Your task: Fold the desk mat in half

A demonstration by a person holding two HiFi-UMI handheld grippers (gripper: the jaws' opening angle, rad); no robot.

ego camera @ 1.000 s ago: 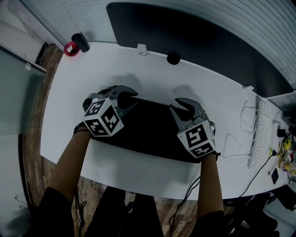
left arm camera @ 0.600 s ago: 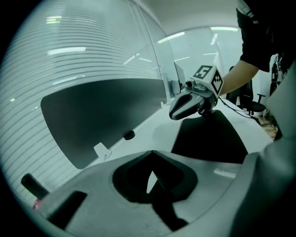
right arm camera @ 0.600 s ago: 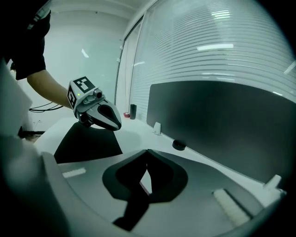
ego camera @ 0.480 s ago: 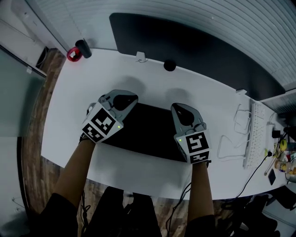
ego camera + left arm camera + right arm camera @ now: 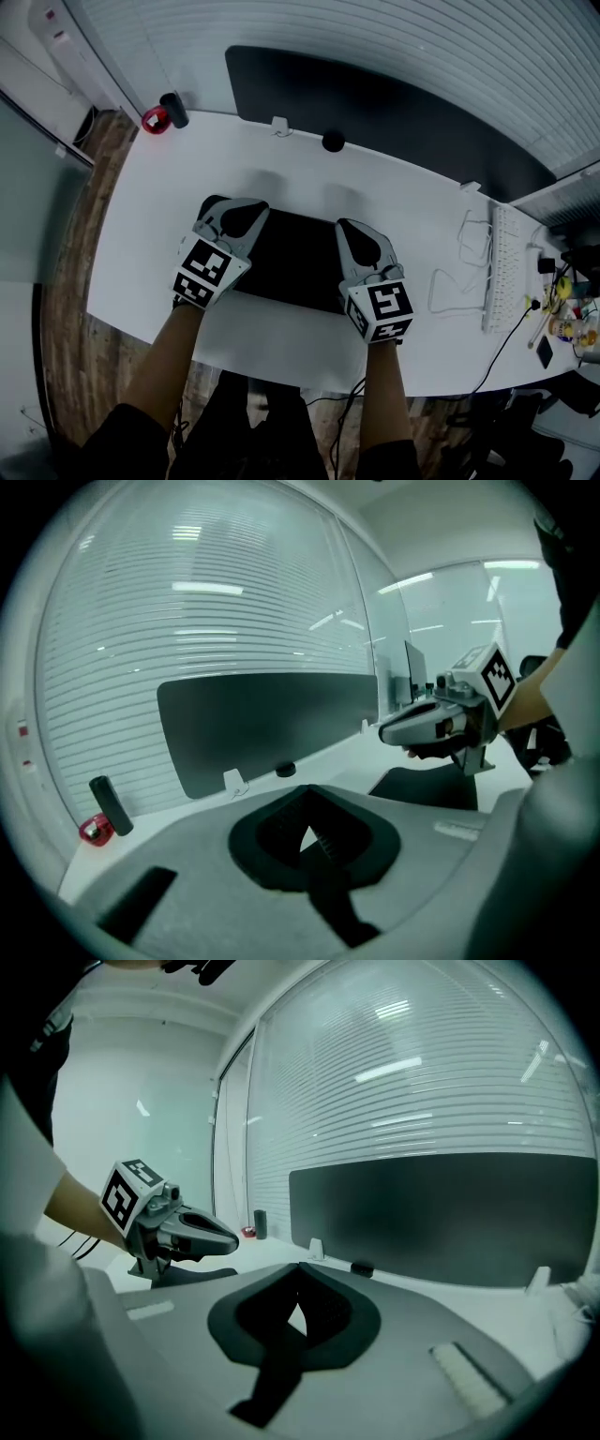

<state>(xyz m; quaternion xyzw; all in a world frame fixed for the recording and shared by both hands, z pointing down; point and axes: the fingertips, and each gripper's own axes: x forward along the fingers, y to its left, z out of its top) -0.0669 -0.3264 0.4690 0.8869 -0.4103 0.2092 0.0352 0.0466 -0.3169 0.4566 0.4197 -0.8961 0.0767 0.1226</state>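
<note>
Dark sleeves and bare arms (image 5: pixel 164 361) come in from 6 o'clock in the head view, their upper parts cut off by the frame. Each hand is hidden behind its marker cube.

The left gripper (image 5: pixel 236 214) is over the mat's 9 o'clock end and the right gripper (image 5: pixel 352 232) over its 3 o'clock end, both pointing toward 12. In its own view, each claw's tips meet, with only a small bright gap behind them, and nothing shows between them. Each gripper view also shows the other claw closed, above the mat with nothing hanging from it.

The mat (image 5: pixel 295 258) is black and lies flat in the middle of the white desk (image 5: pixel 281 347). Its two ends and part of its near edge are covered by the grippers. Whether it is single or doubled cannot be made out.

At 3 o'clock a white keyboard (image 5: pixel 500 270) lies with loops of cable (image 5: pixel 459 281) beside it. Past it, small clutter at the frame's edge is too dim to name.

Toward 12 o'clock, along the desk's far edge, a white clip (image 5: pixel 279 125) and a small black round thing (image 5: pixel 332 142) stand. At 11 o'clock a black cylinder (image 5: pixel 173 110) stands just beside a red object (image 5: pixel 155 120) of unclear kind.

Behind the desk a dark panel (image 5: pixel 375 103) stands, with blinds (image 5: pixel 422 37) beyond it.
</note>
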